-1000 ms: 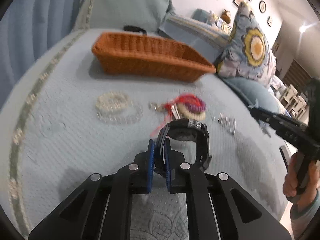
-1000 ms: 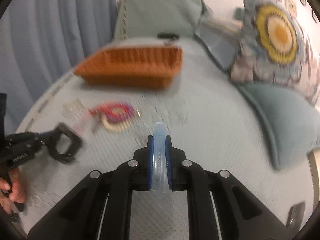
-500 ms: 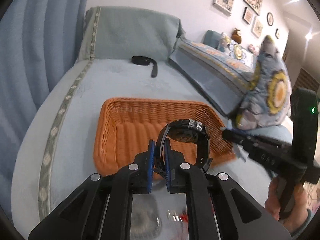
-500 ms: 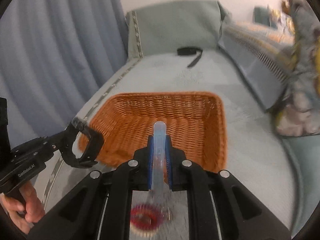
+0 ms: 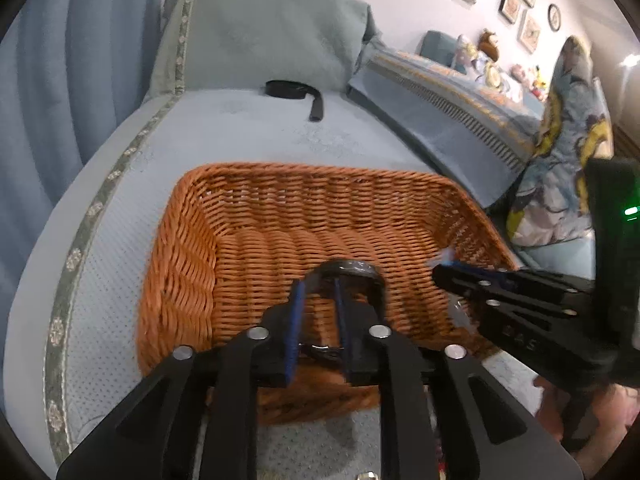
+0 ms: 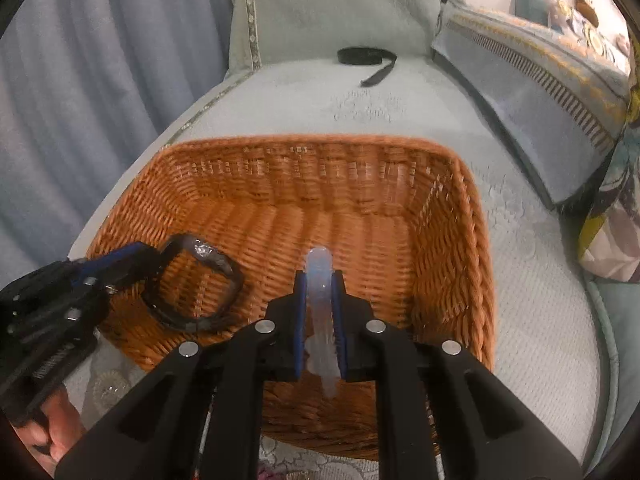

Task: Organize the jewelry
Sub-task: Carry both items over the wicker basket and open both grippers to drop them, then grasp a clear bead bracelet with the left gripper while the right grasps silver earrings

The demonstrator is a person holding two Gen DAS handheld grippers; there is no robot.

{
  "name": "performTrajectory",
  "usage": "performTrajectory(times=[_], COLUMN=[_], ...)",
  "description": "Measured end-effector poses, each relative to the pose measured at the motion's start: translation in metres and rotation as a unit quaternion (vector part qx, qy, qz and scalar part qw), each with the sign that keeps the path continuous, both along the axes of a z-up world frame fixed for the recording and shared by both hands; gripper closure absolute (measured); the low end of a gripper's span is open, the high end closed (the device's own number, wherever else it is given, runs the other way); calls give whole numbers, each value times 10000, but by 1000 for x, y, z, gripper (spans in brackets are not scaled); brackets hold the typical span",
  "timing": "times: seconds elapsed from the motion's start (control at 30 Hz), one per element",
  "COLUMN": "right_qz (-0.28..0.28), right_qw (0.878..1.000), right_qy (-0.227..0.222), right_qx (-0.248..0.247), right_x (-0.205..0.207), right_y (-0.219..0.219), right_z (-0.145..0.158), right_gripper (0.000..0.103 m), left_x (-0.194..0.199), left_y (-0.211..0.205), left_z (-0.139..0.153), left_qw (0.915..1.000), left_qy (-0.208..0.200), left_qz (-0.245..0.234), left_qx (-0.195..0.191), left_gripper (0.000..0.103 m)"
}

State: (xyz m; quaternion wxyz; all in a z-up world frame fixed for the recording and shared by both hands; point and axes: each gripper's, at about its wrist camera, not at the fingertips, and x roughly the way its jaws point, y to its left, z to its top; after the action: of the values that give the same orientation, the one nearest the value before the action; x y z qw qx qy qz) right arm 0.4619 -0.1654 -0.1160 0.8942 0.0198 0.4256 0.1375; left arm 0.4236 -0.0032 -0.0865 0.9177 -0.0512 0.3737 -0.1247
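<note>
An orange wicker basket sits on the light blue bed. My left gripper is over the basket's near left part with its jaws spread apart; the black watch hangs between them inside the basket. It also shows in the right wrist view. My right gripper is shut on a pale translucent bangle above the basket's middle. It shows in the left wrist view at the basket's right rim.
A black strap lies on the bed beyond the basket. Cushions and a flowered pillow line the right side. Blue curtains hang at the left. Clear beads lie on the bed before the basket.
Both grippers moved from the jewelry pile to over the basket and came lower into it. The left jaws, shut on the watch earlier, have spread apart.
</note>
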Motion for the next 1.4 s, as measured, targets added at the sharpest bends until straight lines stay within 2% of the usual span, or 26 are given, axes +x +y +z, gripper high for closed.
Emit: performTrajectory(times=[0.03, 0.17, 0.43, 0.67, 0.97, 1.1, 1.23, 1.3, 1.4], right_qz=[5, 88, 349, 206, -115, -172, -178, -180, -185], right_qw=[10000, 9998, 9965, 9950, 9973, 9978, 9975, 9980, 9979], right_qy=[-24, -136, -681, -905, -410, -217, -165, -154, -209], right_qx=[28, 136, 323, 376, 602, 600, 662, 589, 578], right_x=[-4, -28, -129, -200, -230, -232, -228, -228, -227], right_y=[-3, -13, -35, -58, -87, -88, -83, -78, -78], right_z=[2, 13, 36, 31, -11, -29, -40, -44, -42], right_gripper=[89, 72, 71, 71, 71, 71, 71, 71, 71], left_x=[-3, -34, -113, -176, -206, -207, -199, -190, -174], left_y=[2, 23, 68, 72, 65, 61, 52, 45, 38], left_z=[3, 23, 42, 33, -4, -18, -23, -26, -29], left_qw=[10000, 9990, 9951, 9951, 9962, 9978, 9993, 9980, 9953], left_qy=[-34, -222, -538, -595, -243, -161, -208, -254, -323], left_qz=[-2, -132, -57, -93, -147, -180, -300, -422, -523], left_qx=[-40, -361, -824, -779, -826, -613, -6, 403, 754], left_gripper=[78, 74, 68, 67, 65, 65, 65, 65, 61])
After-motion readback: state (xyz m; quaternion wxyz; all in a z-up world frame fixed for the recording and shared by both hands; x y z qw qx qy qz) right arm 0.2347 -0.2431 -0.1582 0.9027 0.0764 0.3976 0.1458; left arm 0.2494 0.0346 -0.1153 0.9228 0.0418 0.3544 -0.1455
